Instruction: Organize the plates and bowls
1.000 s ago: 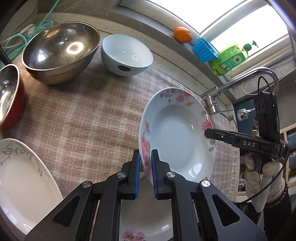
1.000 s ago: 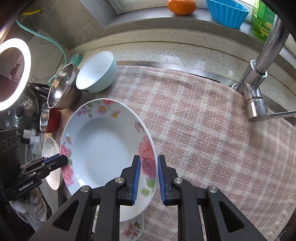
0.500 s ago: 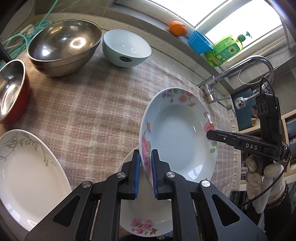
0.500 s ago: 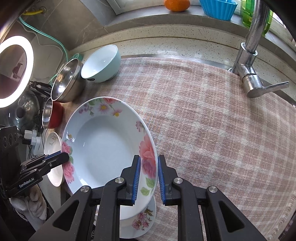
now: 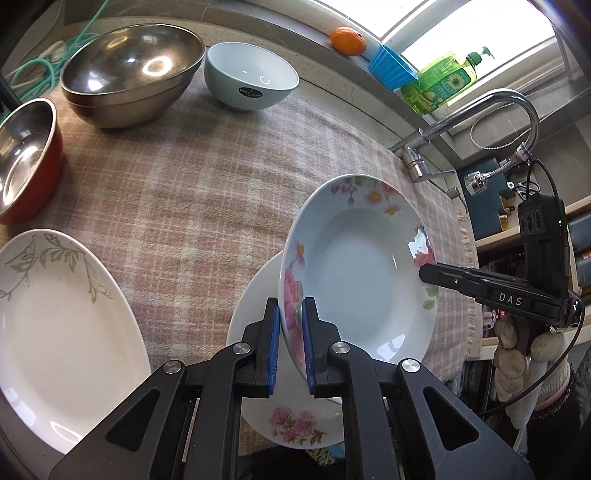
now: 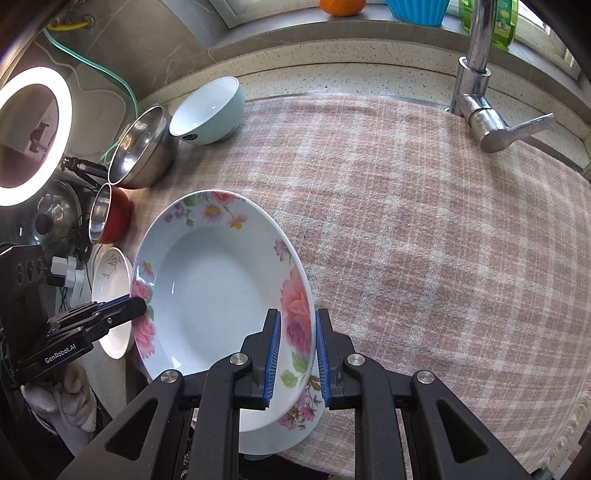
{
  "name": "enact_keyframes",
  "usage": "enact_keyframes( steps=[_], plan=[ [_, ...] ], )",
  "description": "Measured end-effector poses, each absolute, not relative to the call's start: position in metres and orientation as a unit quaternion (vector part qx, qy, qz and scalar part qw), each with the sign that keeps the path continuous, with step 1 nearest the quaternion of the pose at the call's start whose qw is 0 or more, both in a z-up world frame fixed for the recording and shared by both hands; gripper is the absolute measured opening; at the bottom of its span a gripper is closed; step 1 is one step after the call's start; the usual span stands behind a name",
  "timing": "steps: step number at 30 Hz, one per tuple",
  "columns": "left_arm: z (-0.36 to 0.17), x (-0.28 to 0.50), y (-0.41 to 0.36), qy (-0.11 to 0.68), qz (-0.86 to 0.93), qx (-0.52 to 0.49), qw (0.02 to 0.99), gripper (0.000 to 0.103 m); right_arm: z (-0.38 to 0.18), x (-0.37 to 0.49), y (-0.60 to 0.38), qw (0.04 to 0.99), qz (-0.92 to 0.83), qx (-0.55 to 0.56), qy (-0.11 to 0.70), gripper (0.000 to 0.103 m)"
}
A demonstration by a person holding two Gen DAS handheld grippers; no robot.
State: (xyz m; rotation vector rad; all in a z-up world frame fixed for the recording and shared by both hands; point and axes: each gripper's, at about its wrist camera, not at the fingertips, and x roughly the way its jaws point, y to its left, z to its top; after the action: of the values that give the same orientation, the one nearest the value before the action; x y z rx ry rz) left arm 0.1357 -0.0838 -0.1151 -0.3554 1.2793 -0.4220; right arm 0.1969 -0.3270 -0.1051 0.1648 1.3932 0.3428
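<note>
A deep floral plate [image 5: 354,266] [image 6: 210,295] hangs tilted in the air, held by both grippers at opposite rims. My left gripper [image 5: 290,317] is shut on its near rim in the left wrist view. My right gripper [image 6: 295,325] is shut on the rose-patterned rim in the right wrist view. Directly beneath lies a second floral plate [image 5: 291,421] [image 6: 295,424] on the checked cloth [image 5: 192,177]. Further off sit a white leaf-patterned plate [image 5: 55,325], a pale blue bowl [image 5: 251,81], stacked steel bowls [image 5: 129,70] and a red steel-lined bowl [image 5: 26,162].
A tap [image 6: 480,92] rises at the cloth's far right edge. An orange [image 5: 348,35], a blue cup [image 5: 391,66] and a green soap bottle [image 5: 439,85] stand on the sill. A ring light [image 6: 29,136] and cables crowd the left side.
Both grippers carried the held floral plate across the cloth toward the near edge. The second floral plate underneath has come much further into view.
</note>
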Motion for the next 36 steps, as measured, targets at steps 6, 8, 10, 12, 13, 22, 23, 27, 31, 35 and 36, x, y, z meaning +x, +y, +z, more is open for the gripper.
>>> enact_keyframes(
  steps=[6, 8, 10, 12, 13, 22, 23, 27, 31, 35, 36],
  plan=[
    [-0.120, 0.130, -0.084, 0.596, -0.204, -0.155, 0.761, 0.010, -0.114, 0.182, -0.329, 0.748, 0.148, 0.090, 0.641, 0.017],
    [-0.123, 0.129, -0.084, 0.599, -0.205, -0.152, 0.759, 0.010, -0.118, 0.178, -0.329, 0.746, 0.146, 0.094, 0.643, 0.017],
    [-0.126, 0.127, -0.084, 0.602, -0.206, -0.151, 0.756, 0.010, -0.121, 0.173, -0.329, 0.744, 0.145, 0.096, 0.645, 0.017],
    [-0.128, 0.125, -0.083, 0.605, -0.208, -0.149, 0.754, 0.010, -0.122, 0.168, -0.328, 0.745, 0.142, 0.096, 0.645, 0.017],
    [-0.128, 0.124, -0.082, 0.605, -0.209, -0.148, 0.754, 0.010, -0.122, 0.166, -0.328, 0.745, 0.141, 0.097, 0.645, 0.017],
    [-0.132, 0.117, -0.080, 0.609, -0.214, -0.138, 0.751, 0.010, -0.127, 0.150, -0.326, 0.741, 0.140, 0.108, 0.647, 0.017],
    [-0.132, 0.116, -0.080, 0.609, -0.214, -0.137, 0.751, 0.010, -0.128, 0.149, -0.326, 0.741, 0.140, 0.109, 0.648, 0.017],
    [-0.136, 0.116, -0.081, 0.612, -0.213, -0.135, 0.749, 0.010, -0.132, 0.144, -0.325, 0.737, 0.139, 0.111, 0.652, 0.017],
    [-0.137, 0.114, -0.081, 0.614, -0.212, -0.131, 0.749, 0.010, -0.136, 0.141, -0.325, 0.734, 0.140, 0.114, 0.655, 0.017],
    [-0.138, 0.114, -0.082, 0.616, -0.211, -0.127, 0.748, 0.010, -0.139, 0.136, -0.324, 0.730, 0.141, 0.115, 0.658, 0.017],
    [-0.139, 0.114, -0.081, 0.617, -0.211, -0.127, 0.747, 0.010, -0.140, 0.135, -0.324, 0.729, 0.141, 0.115, 0.659, 0.017]
  ],
)
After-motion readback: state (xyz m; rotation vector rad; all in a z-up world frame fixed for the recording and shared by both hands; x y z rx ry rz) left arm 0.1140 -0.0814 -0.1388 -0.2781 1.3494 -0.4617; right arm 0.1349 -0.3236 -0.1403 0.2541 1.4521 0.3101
